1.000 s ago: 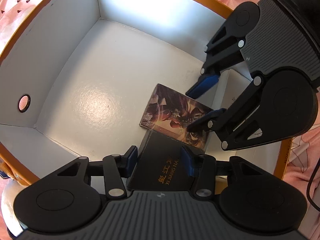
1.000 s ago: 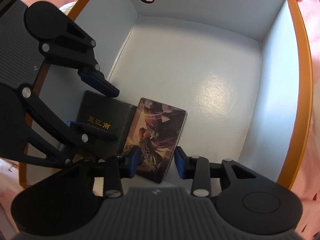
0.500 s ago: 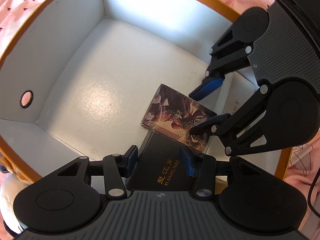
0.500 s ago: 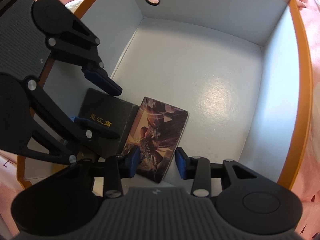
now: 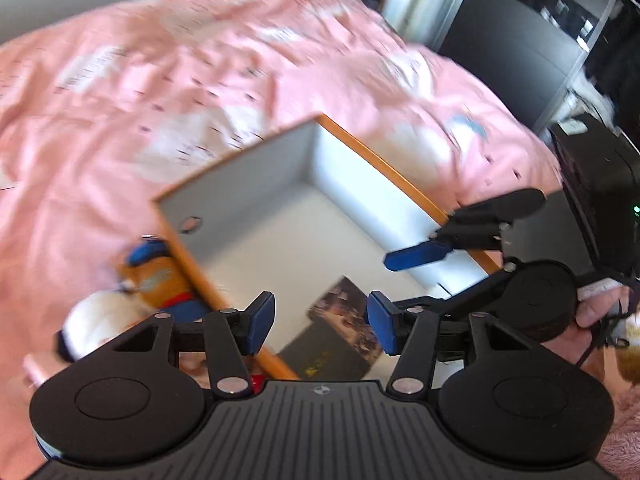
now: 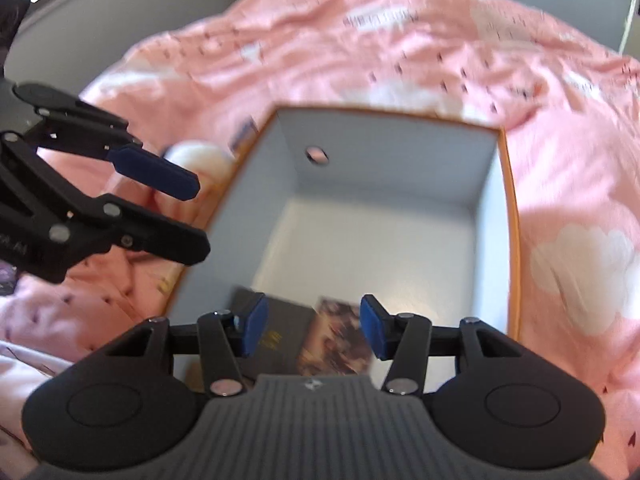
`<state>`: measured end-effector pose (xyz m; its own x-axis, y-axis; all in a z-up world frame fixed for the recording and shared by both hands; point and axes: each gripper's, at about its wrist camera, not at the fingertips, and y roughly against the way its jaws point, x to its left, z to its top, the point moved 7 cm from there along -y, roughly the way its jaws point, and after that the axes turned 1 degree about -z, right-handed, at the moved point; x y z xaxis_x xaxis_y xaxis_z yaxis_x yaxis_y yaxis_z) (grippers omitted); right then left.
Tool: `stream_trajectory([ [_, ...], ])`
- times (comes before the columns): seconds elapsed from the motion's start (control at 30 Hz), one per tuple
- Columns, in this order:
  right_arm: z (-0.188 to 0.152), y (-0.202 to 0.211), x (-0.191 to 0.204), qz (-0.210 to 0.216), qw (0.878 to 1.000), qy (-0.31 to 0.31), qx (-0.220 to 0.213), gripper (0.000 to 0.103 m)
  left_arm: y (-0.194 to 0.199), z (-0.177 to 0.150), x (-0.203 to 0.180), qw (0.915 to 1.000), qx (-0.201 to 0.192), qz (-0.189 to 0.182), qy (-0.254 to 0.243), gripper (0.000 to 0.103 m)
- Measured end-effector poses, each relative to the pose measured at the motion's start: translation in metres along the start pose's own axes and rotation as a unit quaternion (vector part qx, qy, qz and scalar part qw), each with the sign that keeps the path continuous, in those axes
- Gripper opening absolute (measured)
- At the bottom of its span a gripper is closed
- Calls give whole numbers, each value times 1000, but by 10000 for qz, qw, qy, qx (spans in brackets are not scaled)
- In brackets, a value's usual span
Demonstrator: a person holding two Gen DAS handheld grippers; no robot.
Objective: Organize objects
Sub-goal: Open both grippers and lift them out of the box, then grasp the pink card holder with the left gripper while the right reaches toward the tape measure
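The bed (image 6: 540, 92) was covered by a pink sheet with small dark marks and white cloud shapes; it filled both views out to 12 o'clock.

The box (image 6: 490, 208), white inside with an orange rim, rested on the bed. In the right wrist view it occupied the centre. A round hole pierced its far wall at 12 o'clock of the interior.

The left tool (image 5: 320, 322) had its jaws opening and spread, with nothing pinched; the blue pads stood clear above the box contents. In the right wrist view the left tool (image 6: 176, 208) appeared at 9 o'clock, outside the box wall.

The right tool (image 6: 310, 328) likewise had its jaws opening and spread, gripping nothing. In the left wrist view the right tool (image 5: 400, 276) appeared at 3 o'clock over the box rim, with a hand (image 5: 596, 312) behind it.

The black case (image 6: 276, 334), bearing gold lettering too blurred to read, lay flat on the box floor at 6 o'clock. The picture card box (image 6: 340, 340) lay flat touching it, on its 3 o'clock side in the right wrist view.

A stuffed toy (image 5: 156, 276), orange, blue and white, lay on the bed against the outside of the box wall, at 8 o'clock in the left wrist view. Detail was blurred.
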<state>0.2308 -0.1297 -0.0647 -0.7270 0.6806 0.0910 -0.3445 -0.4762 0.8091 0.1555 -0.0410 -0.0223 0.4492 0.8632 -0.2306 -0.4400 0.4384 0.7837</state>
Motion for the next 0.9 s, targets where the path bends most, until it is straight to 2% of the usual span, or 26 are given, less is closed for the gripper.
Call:
stream_trajectory([
  [0.07, 9, 6, 17, 121, 9991, 219, -340, 61, 18, -19, 21, 9991, -192, 339, 189, 63],
  [0.1, 16, 7, 28, 169, 9979, 357, -508, 61, 21, -11, 31, 9976, -236, 527, 378, 63],
  [0.13, 25, 10, 37, 227, 9963, 512, -648, 61, 27, -19, 40, 9955, -270, 711, 561, 63],
  [0.17, 25, 24, 69, 295, 9946, 682, -731, 61, 17, -30, 67, 9928, -312, 912, 713, 63],
  [0.2, 28, 27, 91, 333, 9928, 848, -774, 61, 23, -36, 73, 9897, -348, 1099, 854, 63],
  [0.3, 24, 25, 117, 399, 9893, 1172, -773, 61, 28, -62, 94, 9819, -367, 1334, 1290, 63],
  [0.37, 14, 21, 127, 455, 9884, 1304, -625, 61, 54, -76, 107, 9765, -368, 1356, 1634, 63],
  [0.47, 11, 1, 151, 648, 9876, 1375, -380, 54, 58, -97, 122, 9688, -315, 1458, 1978, 60],
  [0.53, 9, -21, 160, 727, 9890, 1276, -159, 44, 56, -103, 135, 9588, -428, 1742, 2201, 59],
  [0.6, 9, -35, 165, 778, 9910, 1092, -36, 43, 55, -109, 142, 9515, -482, 2035, 2255, 59],
  [0.73, 19, -66, 169, 772, 9958, 423, 236, 42, 47, -113, 150, 9485, -376, 2266, 2182, 59],
  [0.9, 21, -101, 169, 860, 9940, -195, 642, 42, 42, -122, 167, 9414, -459, 2515, 2201, 59],
])
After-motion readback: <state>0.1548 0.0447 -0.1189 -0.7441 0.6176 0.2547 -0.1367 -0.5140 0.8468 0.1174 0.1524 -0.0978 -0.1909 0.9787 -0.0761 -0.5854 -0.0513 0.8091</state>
